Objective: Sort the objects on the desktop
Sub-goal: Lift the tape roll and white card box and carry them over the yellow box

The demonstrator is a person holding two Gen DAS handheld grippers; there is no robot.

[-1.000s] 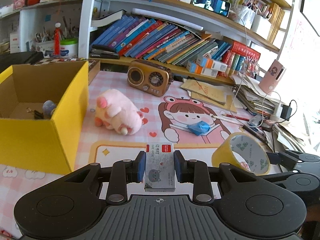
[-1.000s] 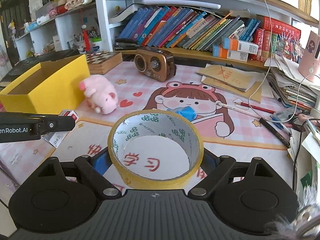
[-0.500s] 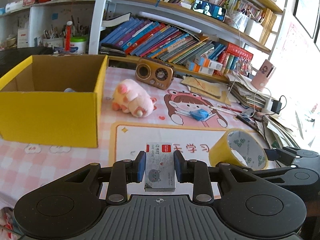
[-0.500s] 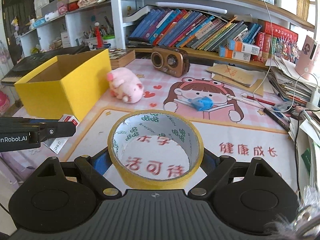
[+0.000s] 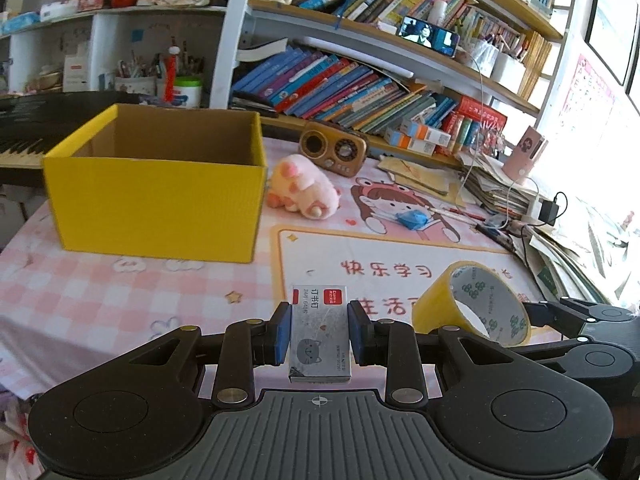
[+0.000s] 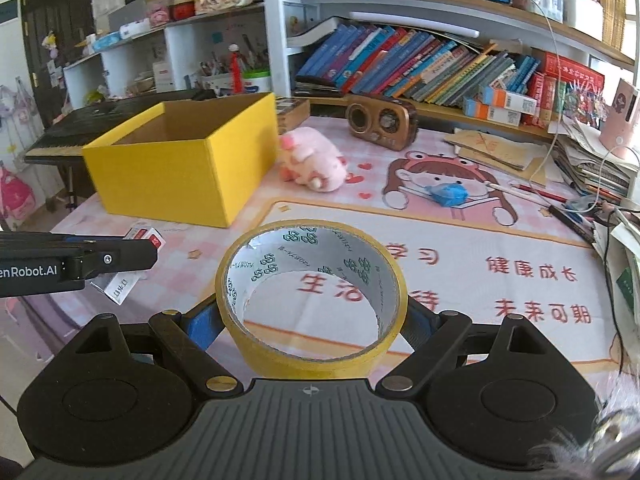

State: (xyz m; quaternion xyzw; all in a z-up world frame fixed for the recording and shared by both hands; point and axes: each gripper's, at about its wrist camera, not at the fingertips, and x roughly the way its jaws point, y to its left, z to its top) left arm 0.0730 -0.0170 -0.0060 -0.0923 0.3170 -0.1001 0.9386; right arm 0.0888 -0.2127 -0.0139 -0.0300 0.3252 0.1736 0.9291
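- Left wrist view: left gripper (image 5: 319,336) fingers are clamped on a small grey cardboard staple box with a red label (image 5: 319,336), held above the desk (image 5: 100,300). The open yellow cardboard box (image 5: 160,196) stands at 11 o'clock, well apart.
- Right wrist view: right gripper (image 6: 308,316) fingers are spread wide, clamped on a yellow roll of tape (image 6: 310,300); the box lies at 10 o'clock.
- Judgement: carry step; next, bring both loads over the box opening and release.

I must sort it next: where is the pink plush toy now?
In both views the pink plush toy lies on the desk mat, between the yellow box and the brown radio.
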